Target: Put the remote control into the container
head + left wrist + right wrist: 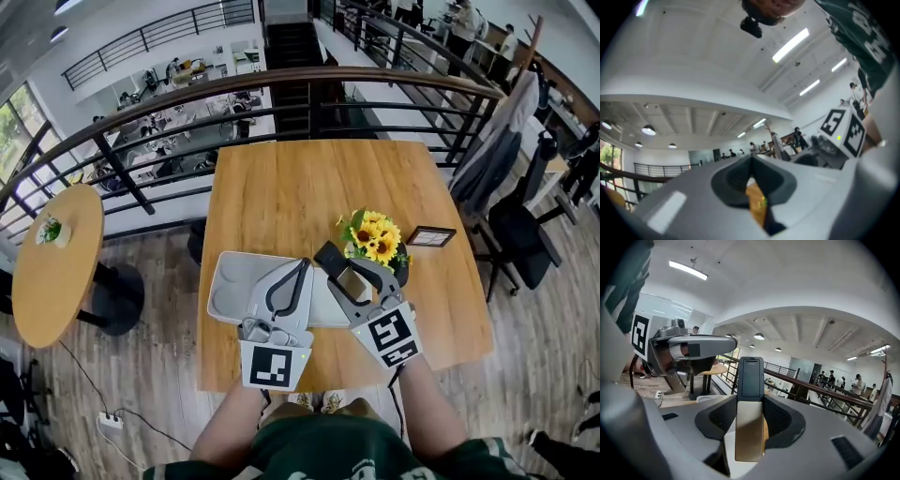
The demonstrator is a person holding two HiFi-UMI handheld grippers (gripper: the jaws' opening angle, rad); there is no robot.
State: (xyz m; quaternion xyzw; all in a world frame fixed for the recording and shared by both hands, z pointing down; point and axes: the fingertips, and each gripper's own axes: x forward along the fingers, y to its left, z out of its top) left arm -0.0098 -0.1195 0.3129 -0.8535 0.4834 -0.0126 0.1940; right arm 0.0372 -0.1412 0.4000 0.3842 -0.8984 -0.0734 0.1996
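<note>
A slim remote control [341, 272], black at its far end and gold-toned nearer the jaws, is clamped between the pads of my right gripper [350, 279]. In the right gripper view the remote [750, 399] sticks out forward and up past the gripper [750, 420]. It hangs over the right end of the grey compartment container [228, 281] on the wooden table. My left gripper [303, 264] lies over the container's middle, its fingertips touching and nothing between them. In the left gripper view the pads [751, 161] meet in front of the lens.
A pot of yellow sunflowers [375, 239] stands just right of the remote, with a small framed card [429, 235] beyond it. A railing [309, 103] runs behind the table [300, 187]; a round side table [56, 262] stands at the left.
</note>
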